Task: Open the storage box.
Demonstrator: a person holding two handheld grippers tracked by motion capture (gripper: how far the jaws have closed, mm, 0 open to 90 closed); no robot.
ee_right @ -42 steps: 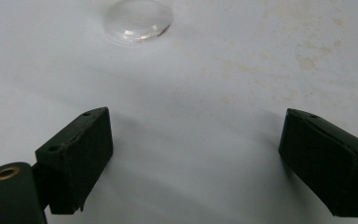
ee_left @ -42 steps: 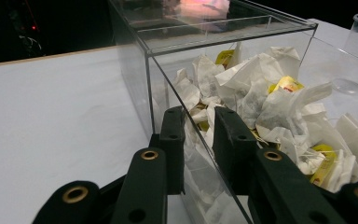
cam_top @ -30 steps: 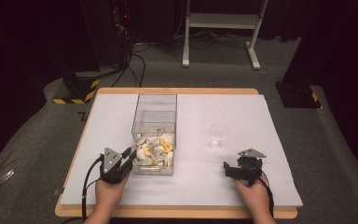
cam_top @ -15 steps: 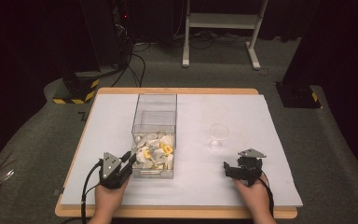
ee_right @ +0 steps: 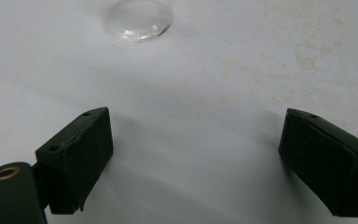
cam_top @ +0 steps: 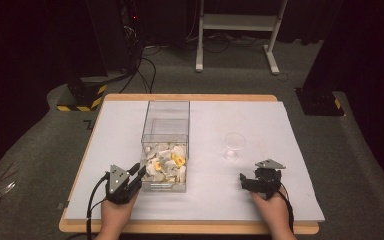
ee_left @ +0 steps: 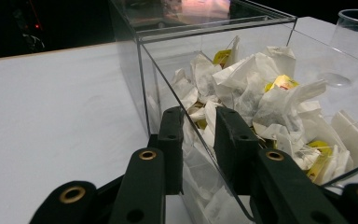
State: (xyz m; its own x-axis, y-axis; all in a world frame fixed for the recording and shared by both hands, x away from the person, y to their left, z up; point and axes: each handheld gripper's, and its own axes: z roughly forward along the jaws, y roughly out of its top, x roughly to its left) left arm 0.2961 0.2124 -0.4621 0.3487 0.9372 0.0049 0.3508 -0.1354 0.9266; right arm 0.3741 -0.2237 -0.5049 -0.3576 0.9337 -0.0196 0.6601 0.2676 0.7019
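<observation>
Your left gripper [ee_left: 198, 128] clamps the near wall of the clear plastic box [ee_left: 168, 51] of white tea bags [ee_left: 261, 93]; your right gripper [ee_right: 196, 163] rests spread apart.

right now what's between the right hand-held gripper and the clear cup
Nothing: in the right gripper view only bare white table cover lies between the open right hand-held gripper and the clear cup. The high view agrees.

Grey carpet floor [cam_top: 40, 150] around my table [cam_top: 190, 98], white sheet [cam_top: 260, 120] on top. Dark room beyond. White frame stand [cam_top: 240, 22] behind; cables [cam_top: 145, 70] trail across carpet.
</observation>
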